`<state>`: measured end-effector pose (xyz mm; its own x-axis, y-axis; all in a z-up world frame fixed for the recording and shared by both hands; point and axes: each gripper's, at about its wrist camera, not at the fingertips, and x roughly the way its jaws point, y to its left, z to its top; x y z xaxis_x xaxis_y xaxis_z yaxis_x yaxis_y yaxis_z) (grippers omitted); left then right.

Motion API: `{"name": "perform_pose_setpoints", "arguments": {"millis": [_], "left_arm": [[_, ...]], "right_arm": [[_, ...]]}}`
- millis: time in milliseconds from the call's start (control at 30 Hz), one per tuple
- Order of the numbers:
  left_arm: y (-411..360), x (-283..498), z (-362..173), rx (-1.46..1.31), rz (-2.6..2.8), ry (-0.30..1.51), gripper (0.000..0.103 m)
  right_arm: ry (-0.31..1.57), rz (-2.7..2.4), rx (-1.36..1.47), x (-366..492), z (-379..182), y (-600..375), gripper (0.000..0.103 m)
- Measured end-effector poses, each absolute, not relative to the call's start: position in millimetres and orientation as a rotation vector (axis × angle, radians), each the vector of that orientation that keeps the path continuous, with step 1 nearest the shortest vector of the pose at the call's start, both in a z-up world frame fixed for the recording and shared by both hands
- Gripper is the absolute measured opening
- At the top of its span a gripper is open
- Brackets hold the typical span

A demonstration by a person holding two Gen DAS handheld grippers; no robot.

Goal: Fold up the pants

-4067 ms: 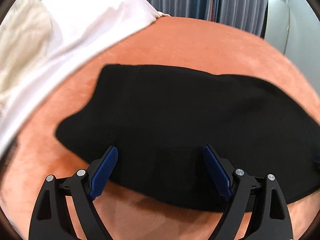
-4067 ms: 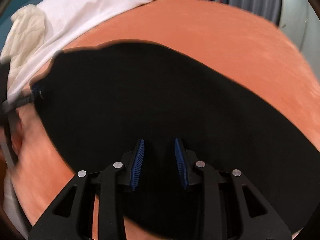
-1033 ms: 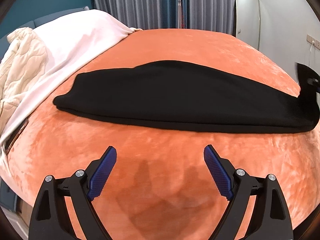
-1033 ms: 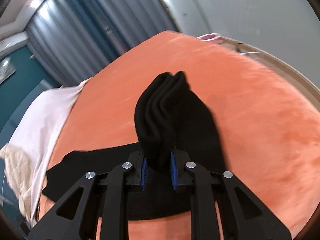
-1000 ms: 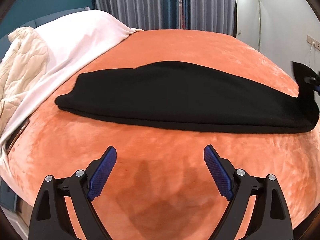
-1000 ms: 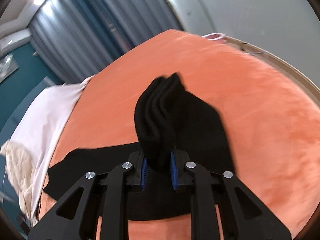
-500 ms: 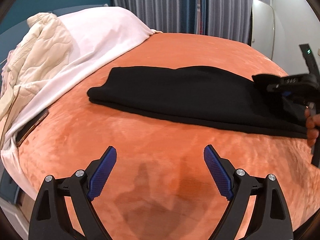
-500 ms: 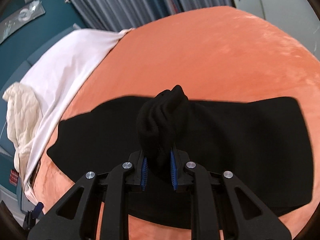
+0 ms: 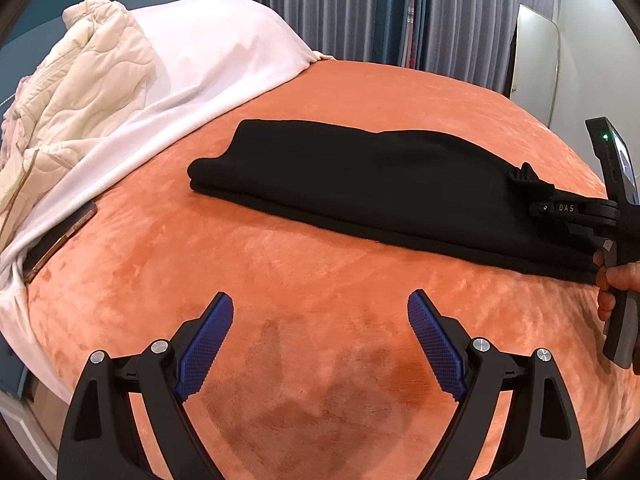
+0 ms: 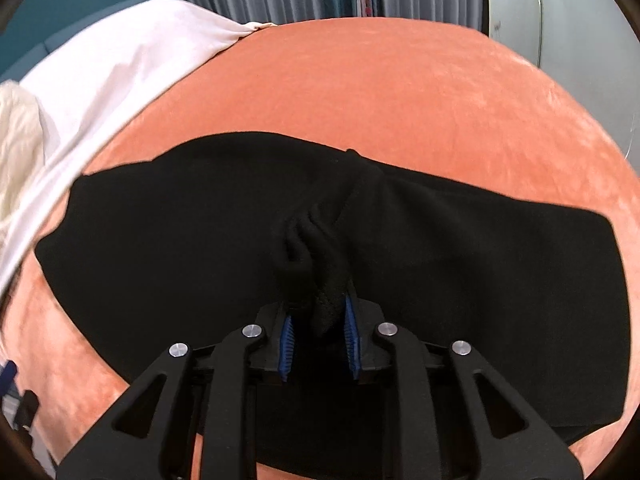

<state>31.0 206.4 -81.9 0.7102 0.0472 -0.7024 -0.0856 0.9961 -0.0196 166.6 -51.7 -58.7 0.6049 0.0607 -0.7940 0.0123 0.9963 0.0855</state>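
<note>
From the left wrist view, the left gripper (image 9: pixel 320 344) hangs over bare orange blanket (image 9: pixel 320 280), jaws spread wide with nothing between them. The black pants (image 9: pixel 380 184) lie folded ahead of it, well beyond its fingertips. Off to its right, a hand (image 9: pixel 616 280) grips the other tool's handle.

From the right wrist view, the right gripper (image 10: pixel 319 332) has a bunched wad of the pants between its blue pads (image 10: pixel 352 332), its jaws just now easing apart though cloth sits between them. The rest of the pants spreads flat ahead and to both sides.
</note>
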Motion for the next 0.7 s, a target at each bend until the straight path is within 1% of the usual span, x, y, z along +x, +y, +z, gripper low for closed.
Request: {"name": "perform_pose_setpoints", "arguments": {"millis": [100,167,200,233,300,433,533,567,600,667,700], "left_arm": [[211.1,29.8,-82.7,-0.062,0.075,0.778,0.086],[214.8,29.3,-83.8,-0.065,0.077,0.782,0.086],[217.1,29.5,-84.7,-0.066,0.077,0.786,0.086],[218.9,29.4,-85.5,-0.066,0.079,0.789,0.086],[222.7,30.1,-86.2,-0.070,0.086,0.791,0.086],[229.9,33.0,-87.4,-0.094,0.088,0.792,0.086],[230.5,38.2,-89.9,-0.110,0.091,0.805,0.086],[230.5,39.4,-90.2,-0.116,0.089,0.809,0.086],[231.4,40.8,-90.0,-0.127,0.086,0.814,0.086],[238.0,43.2,-87.9,-0.160,0.084,0.822,0.086],[242.6,44.6,-87.3,-0.174,0.084,0.827,0.086]], "right_arm": [[0.908,0.026,0.081,167.2,-57.4,-47.6,0.036],[0.906,0.019,0.075,168.1,-58.8,-46.3,0.037],[0.903,0.005,0.054,168.5,-59.7,-44.1,0.032],[0.900,-0.006,0.035,169.2,-59.2,-41.2,0.019],[0.890,-0.008,0.044,168.6,-55.6,-40.0,0.015],[0.842,0.028,0.108,161.2,-35.7,-35.1,0.014],[0.872,0.084,0.069,165.3,-38.5,-13.3,0.015],[0.921,0.094,0.030,171.4,-51.1,-3.9,0.016],[0.954,0.092,-0.011,175.5,-64.5,2.9,0.020],[0.878,0.072,-0.087,166.8,-66.5,13.2,0.025],[0.871,0.078,-0.085,162.7,-63.6,14.6,0.033]]}}
